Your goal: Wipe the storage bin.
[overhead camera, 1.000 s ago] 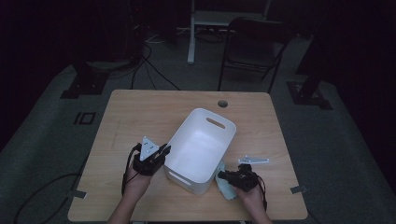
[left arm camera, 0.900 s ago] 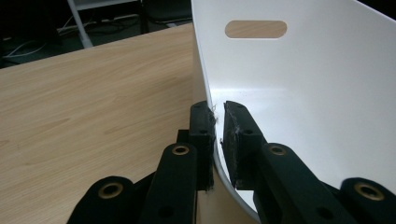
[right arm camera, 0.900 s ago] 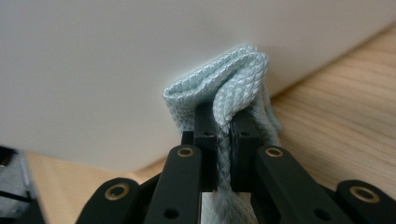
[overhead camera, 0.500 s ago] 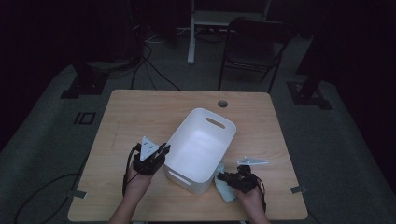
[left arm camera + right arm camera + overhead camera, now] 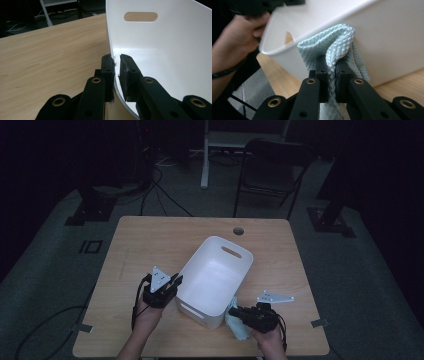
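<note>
A white plastic bin [image 5: 215, 280] with a slot handle sits on the wooden table, lying askew. My left gripper [image 5: 175, 281] is shut on the bin's left rim [image 5: 115, 72], one jaw outside the wall and one inside. My right gripper [image 5: 234, 312] is shut on a pale green quilted cloth [image 5: 337, 47], held up against the bin's outer wall [image 5: 392, 37] at its near right corner. The cloth [image 5: 239, 326] hangs down toward the table beside the bin.
The wooden table [image 5: 150, 245] has a round hole [image 5: 238, 230] near its far edge. A dark folding chair [image 5: 272, 165] and a white desk frame stand beyond the table. Cables trail over the dark floor on the left.
My right gripper has lifted the cloth off the table and brought it closer to the bin's corner. The left gripper and bin have kept still.
</note>
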A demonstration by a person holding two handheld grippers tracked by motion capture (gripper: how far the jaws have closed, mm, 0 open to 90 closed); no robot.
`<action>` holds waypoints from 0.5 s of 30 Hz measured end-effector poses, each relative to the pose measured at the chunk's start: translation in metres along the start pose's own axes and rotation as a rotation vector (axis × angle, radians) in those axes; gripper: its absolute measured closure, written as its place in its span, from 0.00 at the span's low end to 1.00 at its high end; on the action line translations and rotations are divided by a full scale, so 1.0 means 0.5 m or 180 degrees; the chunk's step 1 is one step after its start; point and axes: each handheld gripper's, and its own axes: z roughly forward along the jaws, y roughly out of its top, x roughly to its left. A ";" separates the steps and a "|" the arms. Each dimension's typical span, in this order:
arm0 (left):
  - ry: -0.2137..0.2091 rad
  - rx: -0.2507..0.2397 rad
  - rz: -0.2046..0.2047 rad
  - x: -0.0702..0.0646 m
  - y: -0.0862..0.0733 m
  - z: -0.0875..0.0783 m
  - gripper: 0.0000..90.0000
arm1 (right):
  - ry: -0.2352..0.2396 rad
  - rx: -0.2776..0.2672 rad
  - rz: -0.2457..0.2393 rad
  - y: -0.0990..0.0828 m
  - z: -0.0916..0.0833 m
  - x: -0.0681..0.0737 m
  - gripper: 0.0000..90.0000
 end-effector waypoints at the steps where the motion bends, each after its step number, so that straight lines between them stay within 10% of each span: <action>1: 0.0001 0.0001 0.0006 0.000 0.000 0.000 0.91 | -0.0010 0.0022 0.0023 -0.004 0.004 -0.004 0.93; 15: 0.0011 0.0024 0.0006 -0.001 0.002 0.000 0.91 | -0.0405 0.0347 0.0118 -0.048 0.056 -0.065 0.93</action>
